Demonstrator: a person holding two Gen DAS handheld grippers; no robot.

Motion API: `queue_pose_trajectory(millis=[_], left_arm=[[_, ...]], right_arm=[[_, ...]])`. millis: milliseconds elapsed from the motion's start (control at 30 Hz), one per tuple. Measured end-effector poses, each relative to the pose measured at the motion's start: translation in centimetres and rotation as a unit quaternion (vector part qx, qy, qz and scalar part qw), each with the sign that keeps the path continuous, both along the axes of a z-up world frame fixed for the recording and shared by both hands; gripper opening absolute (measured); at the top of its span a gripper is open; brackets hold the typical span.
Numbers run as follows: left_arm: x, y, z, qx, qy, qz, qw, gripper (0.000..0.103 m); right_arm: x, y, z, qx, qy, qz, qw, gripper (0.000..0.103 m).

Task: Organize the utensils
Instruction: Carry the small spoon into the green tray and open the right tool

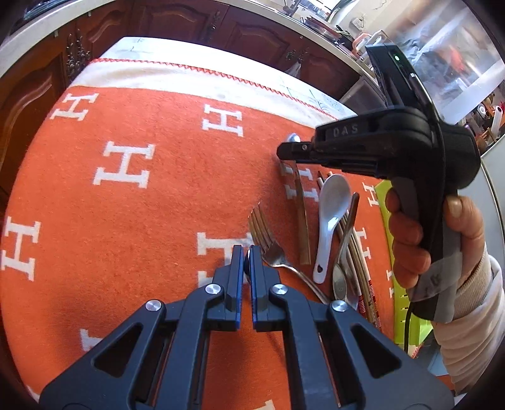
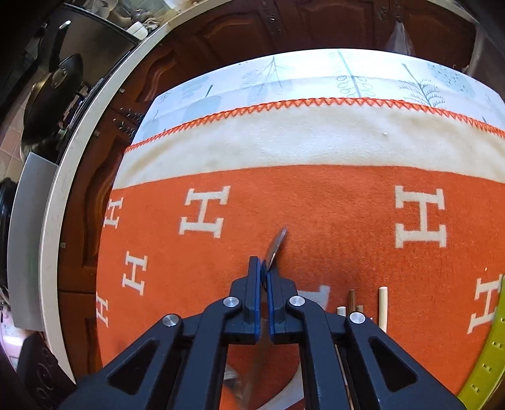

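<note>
In the left wrist view my left gripper (image 1: pixel 246 252) is shut, with a small dark round piece between its fingers, just left of a metal fork (image 1: pixel 268 243) lying on the orange blanket (image 1: pixel 142 220). Right of the fork lie a gold flat utensil (image 1: pixel 301 220), a white ceramic spoon (image 1: pixel 329 220), a metal spoon (image 1: pixel 342 261) and wooden chopsticks (image 1: pixel 359 261). The right gripper (image 1: pixel 288 149) hovers above them, hand-held. In the right wrist view my right gripper (image 2: pixel 263 268) is shut on a metal utensil (image 2: pixel 276 244), whose rounded end sticks out past the fingertips.
A yellow-green tray (image 1: pixel 386 205) lies at the blanket's right edge and also shows in the right wrist view (image 2: pixel 486 362). Chopstick ends (image 2: pixel 382 306) lie right of my right gripper. Dark wooden cabinets (image 1: pixel 189 22) and a pale counter edge (image 2: pixel 63 189) surround the table.
</note>
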State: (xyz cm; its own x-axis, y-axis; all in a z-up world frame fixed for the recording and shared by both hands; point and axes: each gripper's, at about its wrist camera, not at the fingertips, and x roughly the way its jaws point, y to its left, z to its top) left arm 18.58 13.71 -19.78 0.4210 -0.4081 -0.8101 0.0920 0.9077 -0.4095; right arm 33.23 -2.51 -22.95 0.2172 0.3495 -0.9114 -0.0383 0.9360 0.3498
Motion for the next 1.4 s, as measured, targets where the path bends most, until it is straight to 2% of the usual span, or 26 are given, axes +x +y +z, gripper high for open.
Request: queue_pose_trajectory(millis=[233,433,667,767,800,933,1067,1133,1300,1400], left_arm=[[-1.0,-0.7,3.3,0.001,-0.026,-0.008,0.9996,0.001],[-2.5,-3.6,7.2,0.002,-0.055,-0.032,0.9979,0.001],[-3.9,-11.0,12.2,0.006,-0.088,-0.086,0.9924,0.001],[-4.4,-15.4,13.5,0.007,-0.095,-0.113,0.9890,0.001],[-4.7,-16.8,13.8,0.010,-0.096,-0.119,0.9882,0.001],[-4.6,-23.0,13.4,0.015,-0.085,-0.150,0.9849,0.001],[-4.3,-28.3,11.0,0.041,-0.069,-0.186,0.9792,0.002],[-4.2,-30.2,9.6,0.059,-0.067,-0.201,0.9754,0.002],[-3.7,-32.8,6.9,0.099,-0.060,-0.222,0.9683,0.002],[-3.3,-32.9,6.0,0.106,-0.055,-0.224,0.9674,0.002]], right_arm=[[-2.9,-2.2,3.6,0.022,-0.031,0.006,0.999,0.003],[-8.5,-5.6,8.4,0.046,-0.062,0.009,0.997,0.003],[-17.8,-12.9,12.7,0.037,-0.099,-0.004,0.994,0.003],[-20.8,-16.5,13.6,0.014,-0.114,-0.018,0.993,0.003],[-22.1,-17.9,13.7,-0.008,-0.120,-0.021,0.993,0.003],[-25.1,-22.2,12.4,-0.038,-0.111,-0.036,0.992,0.003],[-26.9,-25.4,9.9,-0.065,-0.099,-0.055,0.992,0.003],[-27.4,-26.9,8.6,-0.057,-0.088,-0.067,0.992,0.003],[-27.4,-28.7,6.8,-0.040,-0.087,-0.078,0.992,0.003],[-26.7,-28.5,6.0,-0.034,-0.086,-0.074,0.993,0.003]])
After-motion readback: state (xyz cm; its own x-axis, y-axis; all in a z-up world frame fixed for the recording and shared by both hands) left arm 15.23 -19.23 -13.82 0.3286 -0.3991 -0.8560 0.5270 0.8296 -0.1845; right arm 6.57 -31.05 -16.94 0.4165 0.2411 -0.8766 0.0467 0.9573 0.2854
